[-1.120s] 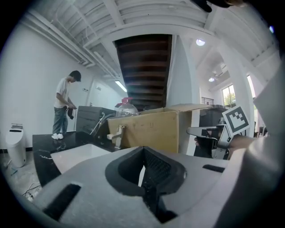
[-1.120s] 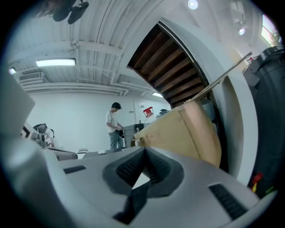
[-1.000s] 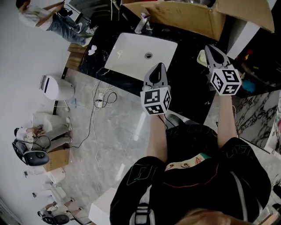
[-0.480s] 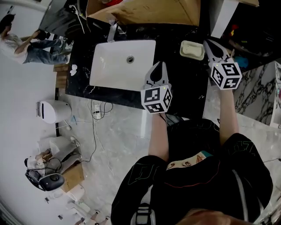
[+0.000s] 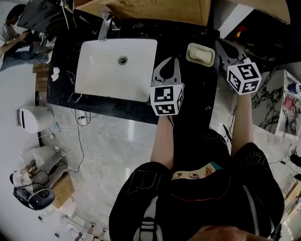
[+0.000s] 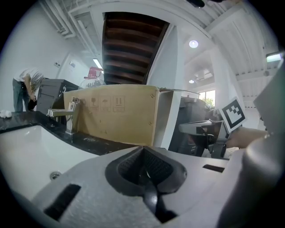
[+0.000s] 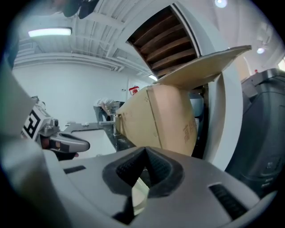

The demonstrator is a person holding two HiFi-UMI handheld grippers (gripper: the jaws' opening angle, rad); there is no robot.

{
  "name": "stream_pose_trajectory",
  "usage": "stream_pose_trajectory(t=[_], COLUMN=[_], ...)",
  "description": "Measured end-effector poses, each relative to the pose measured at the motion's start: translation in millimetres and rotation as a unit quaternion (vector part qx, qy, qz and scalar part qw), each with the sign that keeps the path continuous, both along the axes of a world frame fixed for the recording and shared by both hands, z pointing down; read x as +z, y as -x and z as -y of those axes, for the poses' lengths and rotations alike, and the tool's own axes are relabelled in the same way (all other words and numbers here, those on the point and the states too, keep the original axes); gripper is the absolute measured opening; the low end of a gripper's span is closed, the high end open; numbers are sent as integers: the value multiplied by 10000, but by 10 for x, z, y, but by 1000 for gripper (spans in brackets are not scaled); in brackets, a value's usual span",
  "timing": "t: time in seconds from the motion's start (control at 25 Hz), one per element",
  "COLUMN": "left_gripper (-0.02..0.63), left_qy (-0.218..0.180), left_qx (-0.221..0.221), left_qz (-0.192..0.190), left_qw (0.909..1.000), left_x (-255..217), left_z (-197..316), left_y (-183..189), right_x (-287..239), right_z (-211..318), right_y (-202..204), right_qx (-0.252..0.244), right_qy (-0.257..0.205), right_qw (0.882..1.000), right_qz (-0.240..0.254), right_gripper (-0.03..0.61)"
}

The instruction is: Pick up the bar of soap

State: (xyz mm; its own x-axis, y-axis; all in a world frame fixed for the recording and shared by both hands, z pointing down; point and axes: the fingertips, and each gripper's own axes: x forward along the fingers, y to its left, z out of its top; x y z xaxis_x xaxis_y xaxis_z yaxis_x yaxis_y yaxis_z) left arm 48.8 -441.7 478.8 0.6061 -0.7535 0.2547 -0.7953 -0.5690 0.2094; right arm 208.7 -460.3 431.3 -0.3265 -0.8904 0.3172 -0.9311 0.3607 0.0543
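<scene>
Change: since half a second ago the scene has swung round under your head. The sink (image 5: 103, 70) now lies toward 10 o'clock, and the soap (image 5: 201, 55) has slid slightly left, to about 1 o'clock. Both grippers keep nearly the same places.
Soap: a pale bar lying in its dish (image 5: 189, 52) on the black counter (image 5: 193, 101), between the sink and your right gripper. Nothing is touching it.
Right gripper (image 5: 222, 45): clenched, with its jaws pressed together and nothing gripped. Its own view shows only a thin pale sliver through the slit at the jaws' base, and you cannot tell what that is. The tips sit just beside the dish, at its 3 o'clock edge. No view shows whether they touch it.
Left gripper (image 5: 172, 61): also clenched and empty. It hangs over the counter at the sink's 3 o'clock rim, with the dish near its 2 o'clock.
Around: a faucet (image 5: 104, 29) stands at the sink's 12 o'clock. A cardboard box (image 5: 150, 10) runs along the back of the counter, behind both sink and dish. Cables (image 5: 87, 129) trail across the floor at 8 o'clock, and another person (image 5: 10, 29) bends over at 10 o'clock, well apart.
In the way: the box crowds the dish from 12 o'clock. Its other sides are open.
</scene>
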Motion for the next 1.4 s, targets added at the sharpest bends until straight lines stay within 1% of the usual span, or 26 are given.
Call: stream_pose_trajectory(t=[0.08,0.16,0.28,0.44,0.52,0.64,0.72,0.8,0.88,1.08,1.16,1.28,1.4], left_gripper=[8,8,8,8,8,8,8,8,8,8,8,8,8], left_qy=[69,112,156,239,250,215,203,219,251,297,311,321,331], left_qx=[41,90,145,75,8,-11,-1,4,-6,-77,-107,-148,-188], left_qz=[-4,1,-26,-71,-78,-84,-109,-134,-152,-191,-197,-208,-216], left_qw=[10000,9999,9998,9997,9997,9997,9997,9997,9996,9993,9993,9992,9990], left_x=[60,102,140,201,215,204,198,210,235,271,287,302,304], left_z=[23,43,66,116,148,184,193,195,196,206,205,208,225], left_y=[-19,-48,-84,-22,17,29,15,0,0,55,79,113,148], right_x=[99,216,381,561,641,751,853,976,1092,1268,1323,1413,1478], right_z=[63,98,69,39,18,-12,-48,-91,-129,-192,-201,-196,-158], right_y=[36,88,200,309,361,420,434,431,430,458,469,484,499], right_qx=[-300,-640,-1199,-1587,-1824,-2129,-2319,-2483,-2593,-2740,-2811,-2914,-2972], right_qy=[255,534,920,1340,1535,1836,2132,2445,2686,3188,3368,3578,3693], right_qw=[9988,9948,9836,9678,9567,9402,9258,9092,8957,8696,8563,8359,8222], right_qz=[-292,-585,-982,-1420,-1669,-1924,-2088,-2278,-2417,-2591,-2724,-2973,-3150], right_gripper=[6,6,6,6,16,68,88,126,143,202,221,224,213])
